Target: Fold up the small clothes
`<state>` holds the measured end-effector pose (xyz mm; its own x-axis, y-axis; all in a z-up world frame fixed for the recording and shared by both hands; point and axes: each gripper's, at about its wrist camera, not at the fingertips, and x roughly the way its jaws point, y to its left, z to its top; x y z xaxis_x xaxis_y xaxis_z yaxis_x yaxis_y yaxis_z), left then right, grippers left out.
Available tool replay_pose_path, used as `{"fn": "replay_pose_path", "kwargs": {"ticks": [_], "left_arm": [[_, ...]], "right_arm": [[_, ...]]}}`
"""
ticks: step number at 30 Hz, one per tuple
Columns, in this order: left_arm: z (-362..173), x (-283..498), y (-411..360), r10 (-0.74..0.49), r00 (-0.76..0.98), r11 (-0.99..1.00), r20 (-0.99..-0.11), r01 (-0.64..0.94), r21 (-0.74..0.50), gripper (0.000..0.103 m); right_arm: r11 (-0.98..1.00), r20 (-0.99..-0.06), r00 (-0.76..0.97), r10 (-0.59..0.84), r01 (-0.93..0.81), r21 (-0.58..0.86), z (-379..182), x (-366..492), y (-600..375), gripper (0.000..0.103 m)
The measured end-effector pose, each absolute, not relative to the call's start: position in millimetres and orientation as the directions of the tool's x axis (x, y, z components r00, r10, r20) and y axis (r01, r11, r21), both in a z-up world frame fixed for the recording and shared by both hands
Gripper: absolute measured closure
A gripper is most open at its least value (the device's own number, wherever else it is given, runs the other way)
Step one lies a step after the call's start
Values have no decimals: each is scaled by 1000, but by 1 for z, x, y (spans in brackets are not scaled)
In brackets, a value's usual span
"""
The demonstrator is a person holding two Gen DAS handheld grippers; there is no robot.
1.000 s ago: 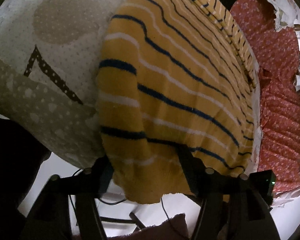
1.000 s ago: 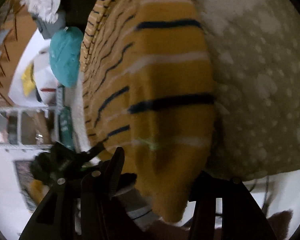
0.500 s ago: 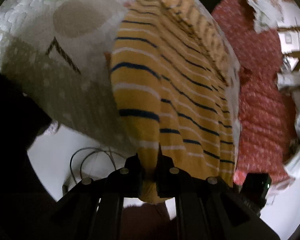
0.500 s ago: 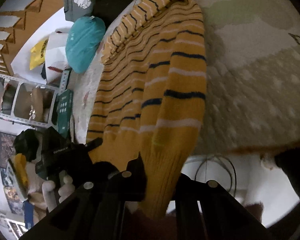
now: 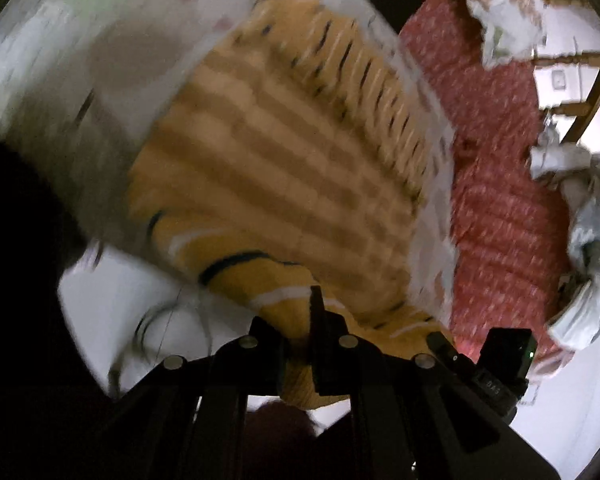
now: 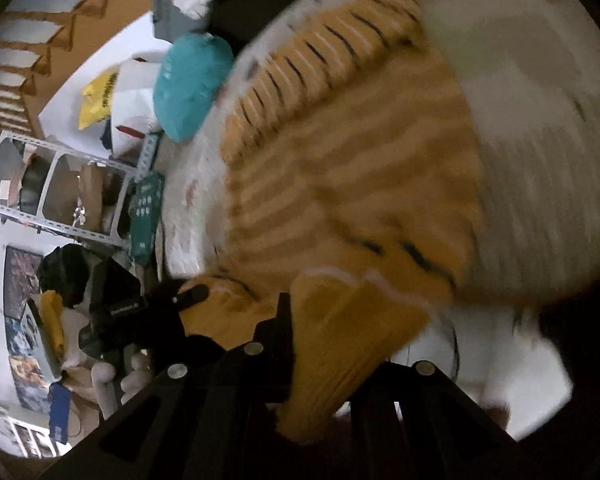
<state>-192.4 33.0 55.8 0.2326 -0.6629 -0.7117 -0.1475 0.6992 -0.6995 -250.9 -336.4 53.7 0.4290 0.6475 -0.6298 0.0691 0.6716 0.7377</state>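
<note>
Left wrist view: our left tool (image 5: 300,334) pinches the yellow sweater (image 5: 284,168). Our right tool (image 6: 320,344) pinches its hem too, ahead of us.

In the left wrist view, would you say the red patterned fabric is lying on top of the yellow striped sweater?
No, the red patterned fabric lies beside the yellow striped sweater, on its right, with a pale strip between them.

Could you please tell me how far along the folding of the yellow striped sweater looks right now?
Early. Done: the yellow knit sweater with navy and white stripes lies spread on the pale patterned quilt. In hand: the left gripper and right gripper each pinch its near hem, lifted and bunched. Left: no fold is laid down yet, so the hem must be carried over the body.
</note>
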Motion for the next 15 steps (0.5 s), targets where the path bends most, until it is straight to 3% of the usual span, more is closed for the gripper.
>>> {"fn": "replay_pose_path", "kwargs": {"ticks": [8,15], "left_arm": [[75,-69,20,-650,362,656,-668,-176,-734,94],[69,15,5,-623,366,678,-691,-187,-711,94]], "right_arm": [[738,-631,556,541,45,673,90,-128,-343,94],[746,-668,569,479,138,652,62,-51,-357,94]]}}
